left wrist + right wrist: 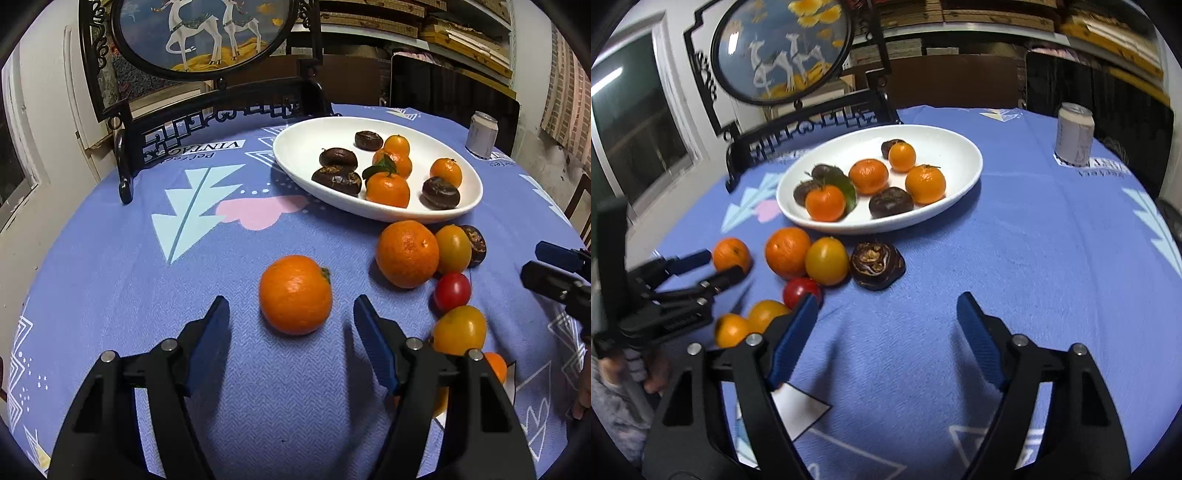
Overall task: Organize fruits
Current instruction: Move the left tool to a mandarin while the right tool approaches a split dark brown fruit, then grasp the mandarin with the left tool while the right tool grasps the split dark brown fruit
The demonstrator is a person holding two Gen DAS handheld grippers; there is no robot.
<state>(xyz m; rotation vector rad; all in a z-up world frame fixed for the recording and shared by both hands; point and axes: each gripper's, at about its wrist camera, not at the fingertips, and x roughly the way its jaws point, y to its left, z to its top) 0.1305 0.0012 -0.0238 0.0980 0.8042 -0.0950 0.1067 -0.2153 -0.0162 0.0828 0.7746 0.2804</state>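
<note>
A white oval plate (306, 147) (960, 147) holds several mandarins and dark chestnuts. On the blue cloth before it lie loose fruits: a mandarin (295, 294) (731, 254), a bigger orange (407, 254) (788, 252), yellow tomatoes (453, 248) (826, 260) (459, 329), a red tomato (452, 290) (799, 290) and a chestnut (876, 264). My left gripper (290, 306) (718, 264) is open, its jaws either side of the near mandarin, not touching. My right gripper (888, 306) is open and empty over bare cloth, right of the fruit group.
An ornate black stand (207, 118) with a round deer picture stands at the table's back left. A pale can (481, 134) (1074, 134) stands at the back right. A small orange fruit (730, 329) lies near my left hand.
</note>
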